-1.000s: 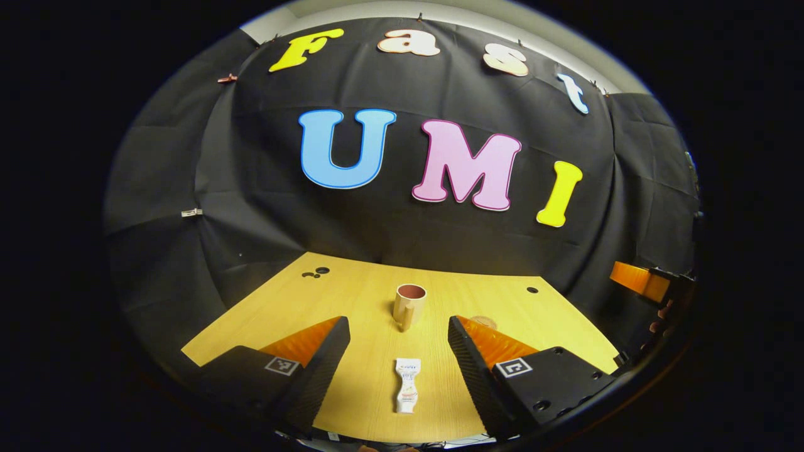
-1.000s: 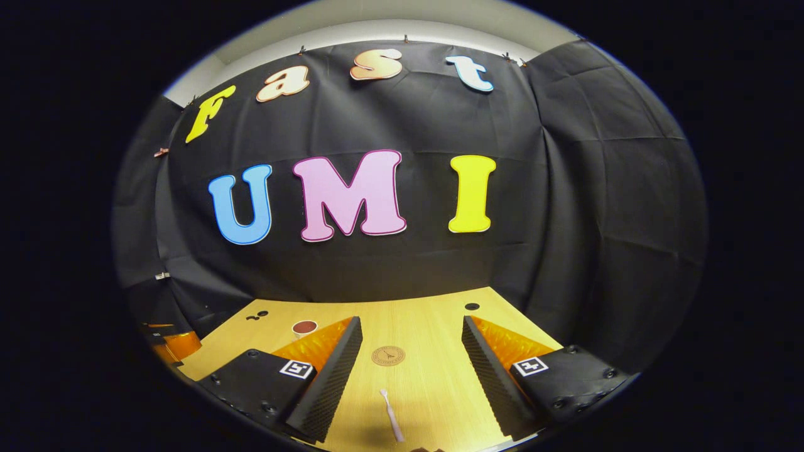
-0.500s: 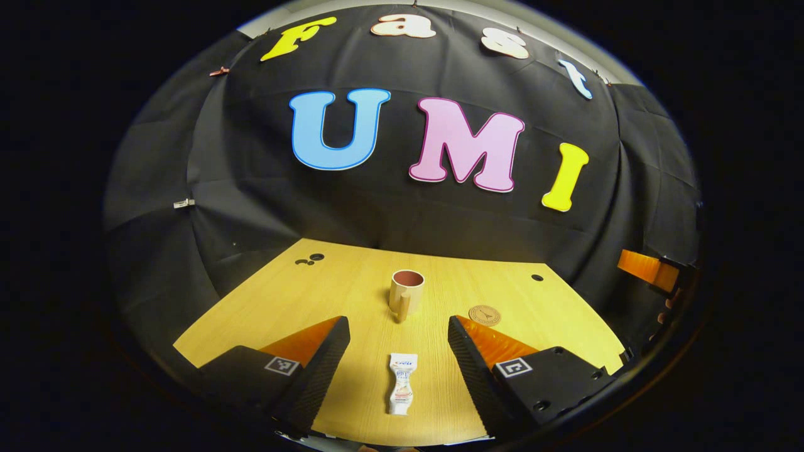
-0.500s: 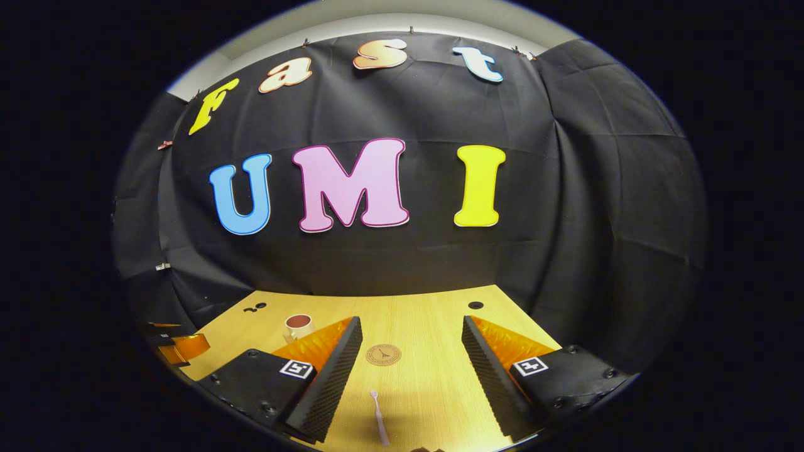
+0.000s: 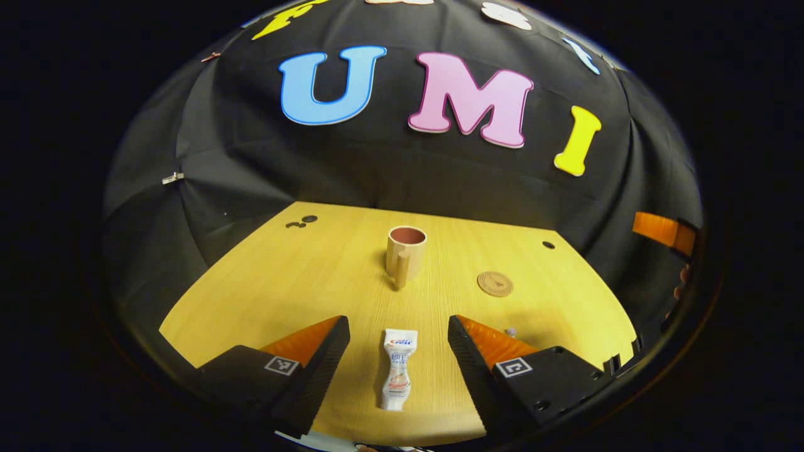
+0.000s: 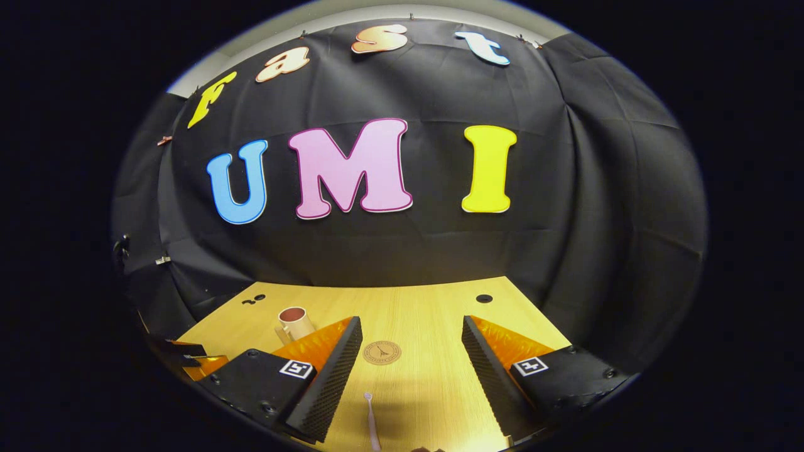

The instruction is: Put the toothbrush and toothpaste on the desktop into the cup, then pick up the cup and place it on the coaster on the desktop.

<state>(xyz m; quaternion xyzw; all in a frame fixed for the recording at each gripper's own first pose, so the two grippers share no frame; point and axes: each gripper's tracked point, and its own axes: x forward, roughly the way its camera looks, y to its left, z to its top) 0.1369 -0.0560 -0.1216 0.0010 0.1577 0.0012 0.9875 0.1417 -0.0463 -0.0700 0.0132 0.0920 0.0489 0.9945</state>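
A white toothpaste tube (image 5: 397, 369) lies flat on the wooden desktop (image 5: 282, 282), between the spread fingers of my left gripper (image 5: 398, 342), which is open above it. Beyond it a beige cup (image 5: 404, 252) with a reddish inside stands upright, handle toward me. A round brown coaster (image 5: 495, 283) lies to its right. In the right gripper view a pale toothbrush (image 6: 370, 424) lies at the near edge, head pointing away, between the fingers of my open right gripper (image 6: 411, 342). The coaster (image 6: 381, 352) sits just beyond it, the cup (image 6: 294, 322) at the far left.
Small round holes (image 5: 548, 245) mark the desktop near its far corners. The black cloth wall closes the desk at the back and sides. The other gripper (image 5: 662, 231) and a hand show at the right edge of the left gripper view.
My left gripper has tilted downward and drawn closer to the toothpaste, bringing the coaster into view. My right gripper has shifted slightly forward over the toothbrush. Both stay open.
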